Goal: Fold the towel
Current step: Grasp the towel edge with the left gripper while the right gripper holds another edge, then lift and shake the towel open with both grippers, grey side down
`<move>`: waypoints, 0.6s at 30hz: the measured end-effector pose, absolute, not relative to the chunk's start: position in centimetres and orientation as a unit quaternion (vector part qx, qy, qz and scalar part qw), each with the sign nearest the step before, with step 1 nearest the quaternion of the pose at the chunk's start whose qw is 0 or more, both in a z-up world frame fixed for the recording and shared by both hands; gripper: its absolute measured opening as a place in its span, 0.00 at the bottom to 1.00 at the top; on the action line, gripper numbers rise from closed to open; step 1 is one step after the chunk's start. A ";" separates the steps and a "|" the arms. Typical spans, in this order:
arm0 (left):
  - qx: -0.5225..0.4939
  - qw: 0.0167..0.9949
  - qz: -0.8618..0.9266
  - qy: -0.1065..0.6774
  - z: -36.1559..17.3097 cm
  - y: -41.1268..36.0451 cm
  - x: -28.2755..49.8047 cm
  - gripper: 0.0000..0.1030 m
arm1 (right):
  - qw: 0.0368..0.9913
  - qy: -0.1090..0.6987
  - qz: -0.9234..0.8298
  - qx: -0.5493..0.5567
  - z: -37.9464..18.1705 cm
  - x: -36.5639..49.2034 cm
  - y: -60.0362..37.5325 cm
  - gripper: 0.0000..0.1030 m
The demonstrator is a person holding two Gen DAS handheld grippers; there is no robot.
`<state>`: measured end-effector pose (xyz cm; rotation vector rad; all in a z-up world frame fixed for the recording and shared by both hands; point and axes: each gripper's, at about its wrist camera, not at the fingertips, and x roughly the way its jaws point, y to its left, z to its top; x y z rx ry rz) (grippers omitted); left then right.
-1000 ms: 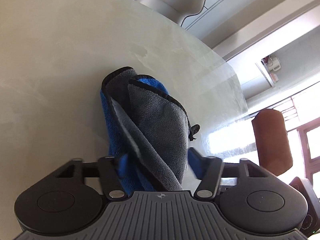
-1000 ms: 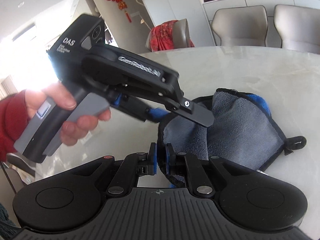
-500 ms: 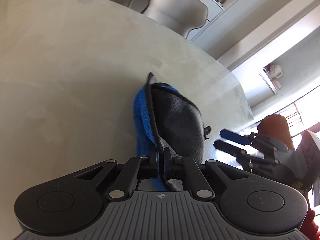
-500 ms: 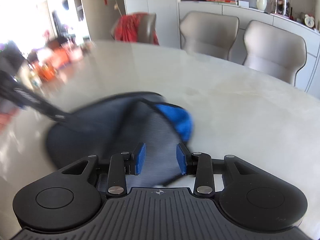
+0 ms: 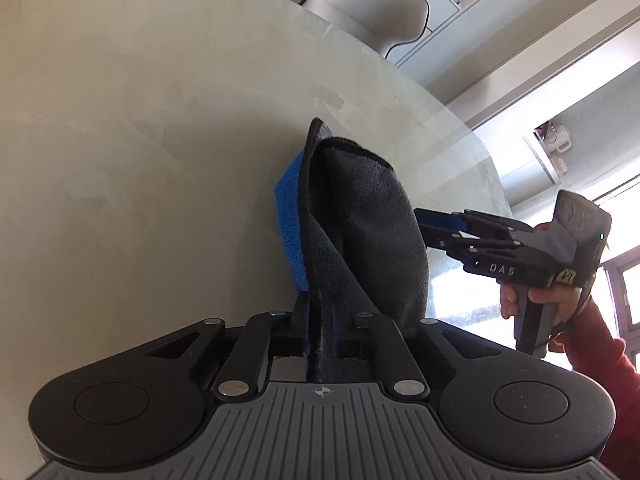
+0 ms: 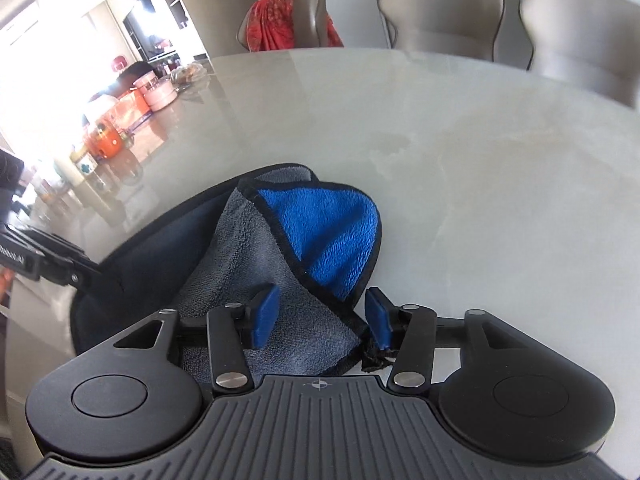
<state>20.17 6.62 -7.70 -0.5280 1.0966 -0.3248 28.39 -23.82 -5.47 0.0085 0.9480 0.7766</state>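
The towel point(image 5: 360, 220) is grey on one side and blue on the other, with a black hem, and lies bunched on the pale marble table point(image 5: 140, 140). My left gripper point(image 5: 320, 320) is shut on the towel's near edge and holds it up. My right gripper point(image 6: 322, 316) is open, its blue pads on either side of the towel's point(image 6: 280, 264) grey corner and hem without pinching it. In the left wrist view the right gripper point(image 5: 440, 226) sits at the towel's right side. The left gripper's fingers point(image 6: 80, 276) show at the left of the right wrist view.
Beige chairs point(image 6: 444, 8) stand behind the table's far edge, one draped with a red cloth point(image 6: 288, 20). Orange and pink containers point(image 6: 132, 100) crowd the table's far left end. A chair point(image 5: 360, 4) also shows in the left wrist view.
My left gripper closed on the towel's edge and lifted it. My right gripper let go of the towel, opened, and moved round to the towel's other side.
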 end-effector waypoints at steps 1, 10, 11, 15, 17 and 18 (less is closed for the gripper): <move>-0.244 0.807 -0.153 0.515 -7.8 6.5 20.2 0.17 | 0.817 0.446 0.366 0.007 -5.5 28.4 -23.9 0.55; -0.247 0.796 -0.154 0.531 -8.3 6.5 19.5 0.30 | 0.808 0.453 0.376 -0.012 -5.8 28.4 -22.7 0.35; -0.245 0.796 -0.158 0.531 -8.3 6.5 19.4 0.24 | 0.806 0.459 0.373 -0.012 -5.7 28.4 -22.7 0.23; -0.248 0.799 -0.161 0.524 -8.0 6.6 19.1 0.05 | 0.817 0.443 0.366 -0.048 -4.6 26.3 -21.4 0.10; -0.253 0.803 -0.159 0.516 -7.6 6.7 18.9 0.05 | 0.826 0.428 0.361 -0.063 -3.8 24.9 -21.1 0.10; -0.255 0.805 -0.158 0.512 -7.4 6.8 18.7 0.05 | 0.834 0.417 0.356 -0.064 -3.2 23.8 -21.2 0.10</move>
